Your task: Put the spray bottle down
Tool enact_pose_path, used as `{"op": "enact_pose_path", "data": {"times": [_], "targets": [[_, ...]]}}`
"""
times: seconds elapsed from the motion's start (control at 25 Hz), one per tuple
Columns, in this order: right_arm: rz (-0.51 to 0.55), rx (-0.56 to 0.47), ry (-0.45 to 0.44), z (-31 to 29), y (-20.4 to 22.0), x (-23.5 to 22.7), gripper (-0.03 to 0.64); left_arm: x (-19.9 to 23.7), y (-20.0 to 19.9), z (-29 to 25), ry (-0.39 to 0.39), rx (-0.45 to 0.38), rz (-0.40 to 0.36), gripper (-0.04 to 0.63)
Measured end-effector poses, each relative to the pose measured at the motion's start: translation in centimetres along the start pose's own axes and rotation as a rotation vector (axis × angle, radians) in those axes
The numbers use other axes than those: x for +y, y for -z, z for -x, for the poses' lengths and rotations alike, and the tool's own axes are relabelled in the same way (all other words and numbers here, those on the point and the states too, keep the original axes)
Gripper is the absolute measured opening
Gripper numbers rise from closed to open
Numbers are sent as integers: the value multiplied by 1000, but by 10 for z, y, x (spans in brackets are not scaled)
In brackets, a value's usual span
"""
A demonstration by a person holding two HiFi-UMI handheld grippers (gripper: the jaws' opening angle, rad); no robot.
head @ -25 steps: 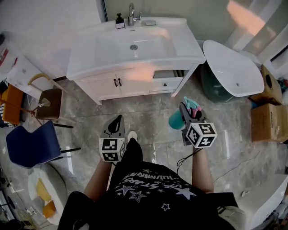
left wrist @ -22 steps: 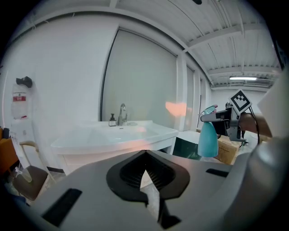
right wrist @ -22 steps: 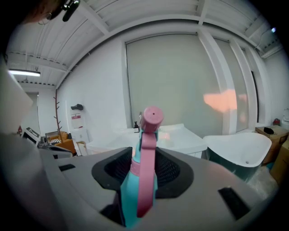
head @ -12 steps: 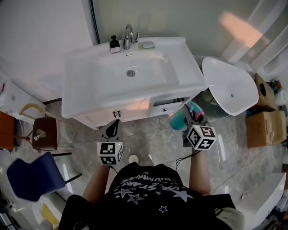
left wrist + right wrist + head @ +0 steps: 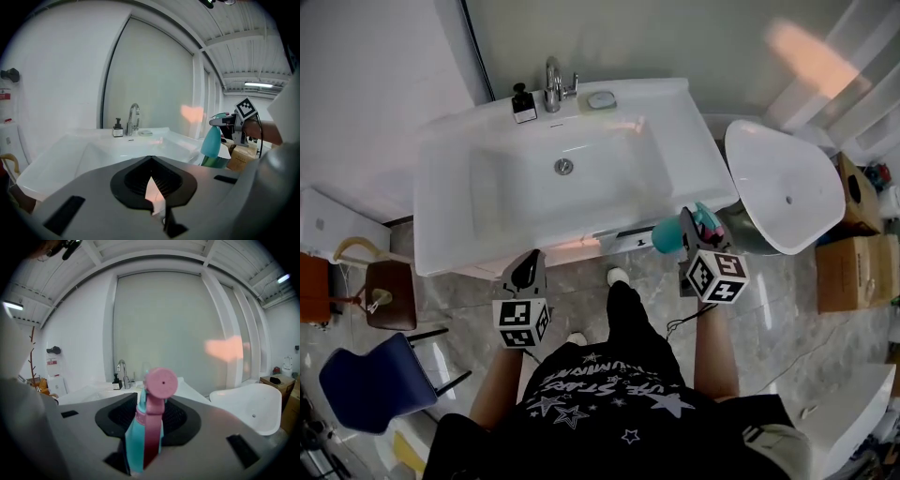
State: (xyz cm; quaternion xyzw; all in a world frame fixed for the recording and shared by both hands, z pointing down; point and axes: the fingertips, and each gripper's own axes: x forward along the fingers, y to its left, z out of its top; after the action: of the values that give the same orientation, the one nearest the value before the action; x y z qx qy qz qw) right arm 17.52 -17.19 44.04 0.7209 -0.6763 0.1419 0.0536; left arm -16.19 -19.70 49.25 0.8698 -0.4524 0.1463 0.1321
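A teal spray bottle (image 5: 149,427) with a pink head stands upright between the jaws of my right gripper (image 5: 149,411), which is shut on it. In the head view the spray bottle (image 5: 668,238) and right gripper (image 5: 692,228) hang just off the front right corner of the white sink counter (image 5: 441,234). My left gripper (image 5: 530,265) is level with the counter's front edge, left of centre. Its jaws meet at the tips and nothing is in them. In the left gripper view, the left gripper (image 5: 150,161) faces the basin and the spray bottle (image 5: 212,140) shows at the right.
On the counter's back edge stand a tap (image 5: 553,86), a dark soap bottle (image 5: 523,103) and a soap dish (image 5: 601,98). A white basin (image 5: 783,183) leans to the right of the vanity, cardboard boxes (image 5: 848,272) beyond it. A stool (image 5: 389,291) and blue chair (image 5: 370,384) are at left.
The person has walked up to the sink, and both grippers came forward to its front edge. The bottle stays clamped in the right gripper.
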Motion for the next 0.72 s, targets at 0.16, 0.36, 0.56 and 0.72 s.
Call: {"op": "enact_pose_path", "data": {"times": [0.16,0.36,0.56,0.72], "targets": [[0,-20,-45,-59,-24,-30,155,5,-22,-41,-79,-5,0,15],[7,-30,-100,-126,-55,-68,156,-4,-52,-88,-148,-7,7,15],[52,-46,-103,-185,-73,-100,156,-13,-76,-135,-187,-9,1,15],[104,-42,-110,-225,-76,-115,156,-17,-90,-162,-212,-15,-1,15]]}}
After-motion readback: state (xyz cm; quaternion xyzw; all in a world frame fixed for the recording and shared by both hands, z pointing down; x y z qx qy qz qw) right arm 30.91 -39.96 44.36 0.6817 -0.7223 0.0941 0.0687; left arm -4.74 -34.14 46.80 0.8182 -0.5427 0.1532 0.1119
